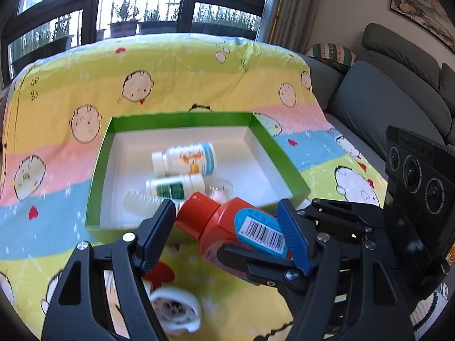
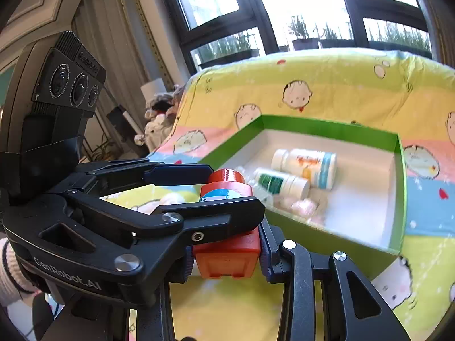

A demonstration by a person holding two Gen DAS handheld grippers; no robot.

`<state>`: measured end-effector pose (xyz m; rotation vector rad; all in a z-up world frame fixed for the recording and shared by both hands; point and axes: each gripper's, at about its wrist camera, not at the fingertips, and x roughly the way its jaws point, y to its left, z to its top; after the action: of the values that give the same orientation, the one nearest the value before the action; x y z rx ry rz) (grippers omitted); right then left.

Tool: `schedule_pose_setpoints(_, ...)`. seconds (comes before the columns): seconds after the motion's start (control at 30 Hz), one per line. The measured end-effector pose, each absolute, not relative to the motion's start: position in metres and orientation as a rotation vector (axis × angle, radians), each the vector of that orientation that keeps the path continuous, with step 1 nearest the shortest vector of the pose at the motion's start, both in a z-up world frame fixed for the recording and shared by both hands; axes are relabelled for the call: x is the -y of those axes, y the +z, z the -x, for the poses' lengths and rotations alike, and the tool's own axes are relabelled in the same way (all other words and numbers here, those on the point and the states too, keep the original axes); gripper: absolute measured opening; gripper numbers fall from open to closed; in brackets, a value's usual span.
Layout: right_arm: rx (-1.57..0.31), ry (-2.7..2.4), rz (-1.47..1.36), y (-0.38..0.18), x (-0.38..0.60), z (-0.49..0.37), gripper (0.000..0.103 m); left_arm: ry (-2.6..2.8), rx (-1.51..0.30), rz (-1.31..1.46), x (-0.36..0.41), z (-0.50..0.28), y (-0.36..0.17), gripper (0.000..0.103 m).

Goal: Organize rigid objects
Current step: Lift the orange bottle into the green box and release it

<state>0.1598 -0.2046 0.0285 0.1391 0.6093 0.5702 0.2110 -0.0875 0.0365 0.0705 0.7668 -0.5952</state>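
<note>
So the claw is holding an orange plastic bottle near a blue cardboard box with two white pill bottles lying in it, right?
Not quite: the cardboard box is green, not blue, as the right wrist view shows. The right claw does hold the orange plastic bottle, and two white pill bottles lie in the box.

An orange plastic bottle with a red cap and a blue barcode label [image 1: 227, 227] lies tilted at lower centre, cap toward the shallow green cardboard box with white inside [image 1: 105, 147]. In the box, mid-frame, two white pill bottles lie on their sides: a larger blue-banded one [image 1: 184, 159] and a smaller green-labelled one [image 1: 175, 187], touching.
</note>
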Motion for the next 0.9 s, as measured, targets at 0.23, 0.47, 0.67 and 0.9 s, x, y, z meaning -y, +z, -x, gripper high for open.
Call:
schedule_pose_setpoints(0.23,-0.577,0.557,-0.133,0.045,0.217,-0.197,0.039,-0.594,-0.733,-0.053,0.099,-0.252,0.047,0.073)
schedule_pose_setpoints(0.47,-0.618,0.545,-0.114,0.037,0.223,-0.245,0.039,-0.582,-0.758,-0.007,0.105,-0.296,0.032,0.073)
schedule_pose_setpoints(0.67,-0.694,0.527,-0.110,0.018,0.226,-0.270,0.039,-0.573,-0.817,0.023,0.110,-0.319,0.009,0.072)
schedule_pose_setpoints(0.9,-0.779,0.500,-0.094,0.005,0.224,-0.274,0.039,-0.556,-0.884,0.035,0.114,-0.325,-0.007,0.066)
